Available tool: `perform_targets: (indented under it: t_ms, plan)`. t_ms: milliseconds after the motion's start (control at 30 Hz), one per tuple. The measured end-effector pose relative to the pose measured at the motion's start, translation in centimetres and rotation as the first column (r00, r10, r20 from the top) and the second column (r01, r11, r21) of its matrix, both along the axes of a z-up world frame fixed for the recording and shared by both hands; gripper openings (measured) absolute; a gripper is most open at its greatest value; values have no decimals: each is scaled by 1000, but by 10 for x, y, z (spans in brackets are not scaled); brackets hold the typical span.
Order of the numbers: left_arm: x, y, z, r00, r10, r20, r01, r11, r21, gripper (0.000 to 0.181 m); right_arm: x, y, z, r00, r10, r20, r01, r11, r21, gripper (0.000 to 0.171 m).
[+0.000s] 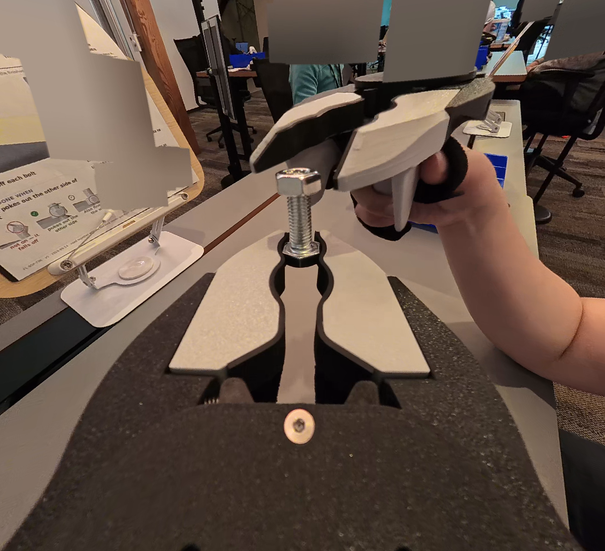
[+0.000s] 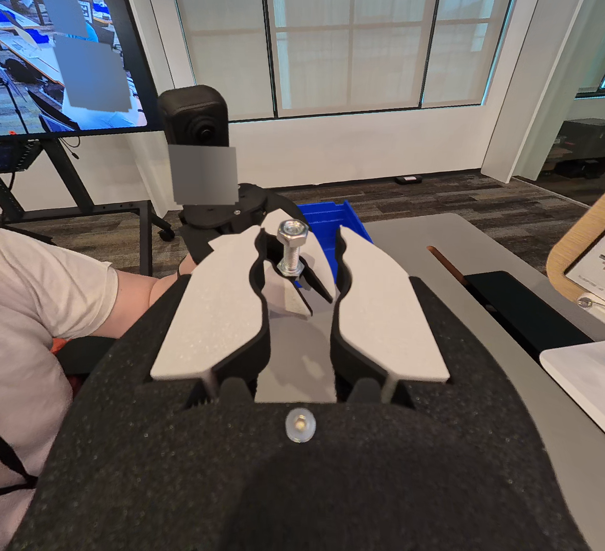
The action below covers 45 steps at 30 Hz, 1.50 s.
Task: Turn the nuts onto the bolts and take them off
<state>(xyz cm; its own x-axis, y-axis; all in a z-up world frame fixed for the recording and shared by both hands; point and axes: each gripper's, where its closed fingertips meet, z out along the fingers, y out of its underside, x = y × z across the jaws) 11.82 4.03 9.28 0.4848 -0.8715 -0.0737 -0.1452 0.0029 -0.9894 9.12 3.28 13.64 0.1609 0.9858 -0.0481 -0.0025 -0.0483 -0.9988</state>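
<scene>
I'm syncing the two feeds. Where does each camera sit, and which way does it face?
Left wrist view: on the left gripper, facing the office; its fingers clamp the bolt; right gripper and hand show.
Right wrist view: on the right gripper, facing the windows; its open fingers flank the bolt; a sleeved arm shows.
Shared: bolt, both grippers.

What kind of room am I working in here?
Looks like an open office or lab workspace: rolling office chairs on carpet, work tables with blue parts bins, a large wall screen, and an instruction sheet on a stand.
</scene>
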Motion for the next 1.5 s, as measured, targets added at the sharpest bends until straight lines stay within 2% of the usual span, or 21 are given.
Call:
perform_targets:
  t_ms: [700,867,1000,1100,1167,1233,1367,1500]
  plan:
    - [-1,-2,2,1000,-6,3,6,1000,0,14,11,6,-6,999,-9,35,10,1000,-27,41]
    - [-1,1,-1,1000,17,-18,-17,1000,9,14,23,-3,-4,998,-23,55,28,994,-105,41]
    - [-4,12,-7,990,118,-79,-112,991,76,14,24,6,-5,989,-62,135,95,961,-259,39]
    - [-1,15,-13,985,138,-102,-130,988,82,14,16,4,-7,972,-48,232,130,927,-351,36]
    - [1,16,-16,984,141,-107,-133,988,76,14,13,5,-13,941,-80,329,194,924,-329,26]
    - [1,17,-18,983,141,-113,-133,988,74,14,11,7,-16,919,-105,380,232,923,-306,28]
    - [2,14,-16,985,133,-114,-125,989,75,14,8,4,-25,881,-107,461,256,927,-273,22]
    - [5,9,-15,989,94,-111,-87,994,66,14,8,-1,-23,873,-100,478,222,953,-206,17]
